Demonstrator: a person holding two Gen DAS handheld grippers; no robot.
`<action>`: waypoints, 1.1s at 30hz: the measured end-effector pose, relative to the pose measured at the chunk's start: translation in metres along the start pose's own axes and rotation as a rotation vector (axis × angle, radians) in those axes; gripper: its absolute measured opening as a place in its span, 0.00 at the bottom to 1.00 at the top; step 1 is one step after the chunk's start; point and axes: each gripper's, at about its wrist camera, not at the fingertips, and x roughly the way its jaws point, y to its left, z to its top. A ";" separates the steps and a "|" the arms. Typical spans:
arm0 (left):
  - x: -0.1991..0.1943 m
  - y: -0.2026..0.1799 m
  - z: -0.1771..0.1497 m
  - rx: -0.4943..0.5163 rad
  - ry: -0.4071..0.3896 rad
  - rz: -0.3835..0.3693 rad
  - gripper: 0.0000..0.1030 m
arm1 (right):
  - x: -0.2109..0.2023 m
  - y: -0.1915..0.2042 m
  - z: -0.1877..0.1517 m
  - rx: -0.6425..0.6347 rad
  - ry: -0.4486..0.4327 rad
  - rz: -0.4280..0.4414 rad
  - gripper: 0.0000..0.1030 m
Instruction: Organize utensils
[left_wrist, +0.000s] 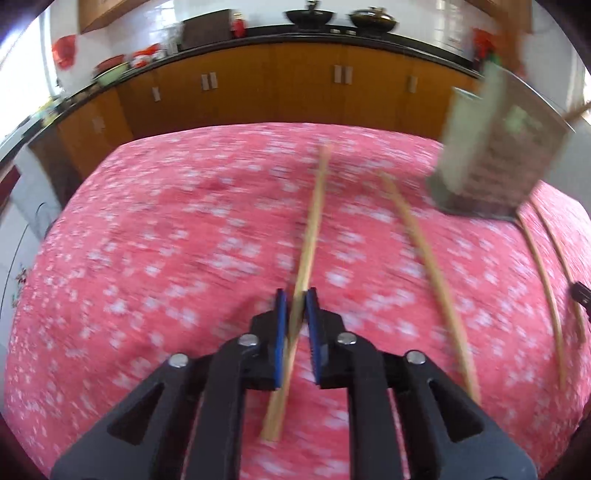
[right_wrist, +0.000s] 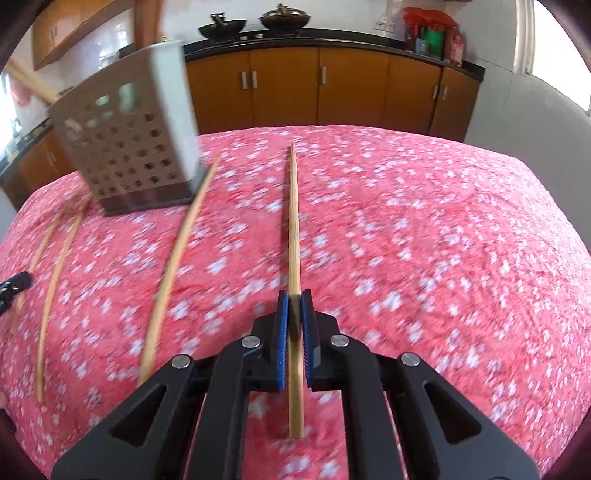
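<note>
Backdrop only: pink floral cloth (right_wrist: 424, 240) covers the whole table. Behind it, a run of orange-brown cabinets (right_wrist: 317, 88) with metal handles, under a black counter (right_wrist: 332, 35). Two dark woks (right_wrist: 284, 17) sit on the counter, side by side. Red and green packets (right_wrist: 432, 35) at the counter's right end; the left wrist view shows bowls (left_wrist: 110, 70), probably, at its left end, too blurred to be sure. White tiled wall (left_wrist: 269, 11) above.

I see home kitchen: orange wooden cabinets (right_wrist: 317, 88) under black countertop (right_wrist: 332, 37), two dark woks (left_wrist: 341, 16) on it, pink floral tablecloth (right_wrist: 406, 240).
</note>
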 end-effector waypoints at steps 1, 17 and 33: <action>0.001 0.008 0.001 -0.014 -0.005 0.004 0.21 | 0.002 -0.002 0.002 0.007 -0.002 -0.004 0.08; 0.002 0.022 0.003 -0.058 -0.008 -0.016 0.19 | 0.010 -0.008 0.007 0.042 -0.006 0.016 0.08; 0.003 0.029 0.003 -0.068 -0.008 -0.030 0.19 | 0.009 -0.006 0.005 0.043 -0.007 0.016 0.08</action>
